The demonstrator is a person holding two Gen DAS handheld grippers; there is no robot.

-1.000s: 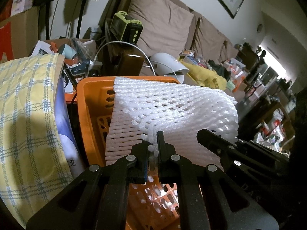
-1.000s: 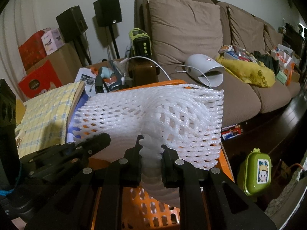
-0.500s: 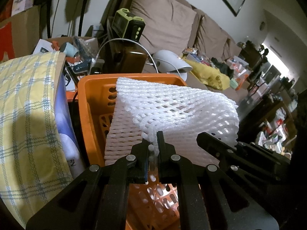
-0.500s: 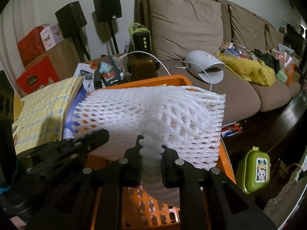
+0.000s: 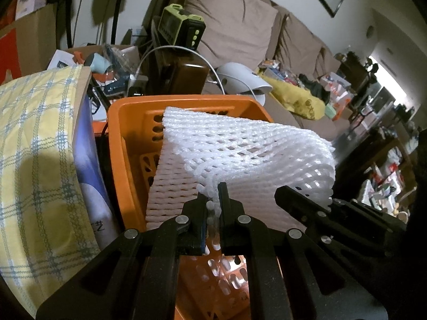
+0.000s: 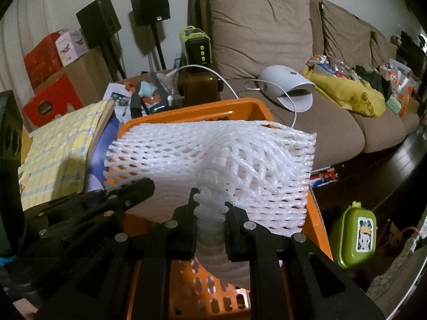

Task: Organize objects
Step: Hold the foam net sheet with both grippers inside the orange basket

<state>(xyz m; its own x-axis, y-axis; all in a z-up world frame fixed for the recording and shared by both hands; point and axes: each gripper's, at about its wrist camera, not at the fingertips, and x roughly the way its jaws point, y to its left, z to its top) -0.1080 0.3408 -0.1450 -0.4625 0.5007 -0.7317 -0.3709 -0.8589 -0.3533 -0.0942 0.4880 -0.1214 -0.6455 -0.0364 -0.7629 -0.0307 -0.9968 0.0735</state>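
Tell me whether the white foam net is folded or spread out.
Spread: the white foam net stretches across the orange basket, pinched by left gripper and right gripper.

Only a dark Chinese character "艺" was readable, on the pale purple-white bag (image 5: 92,208) left of the left tool (image 5: 212,208).

Brown sofa (image 6: 307,122); white device (image 6: 288,88), yellow bag (image 6: 352,96)

a brown sofa (image 6: 267,40) holds a white device (image 6: 288,85), perhaps a lamp, beside a yellow bag (image 6: 352,96).
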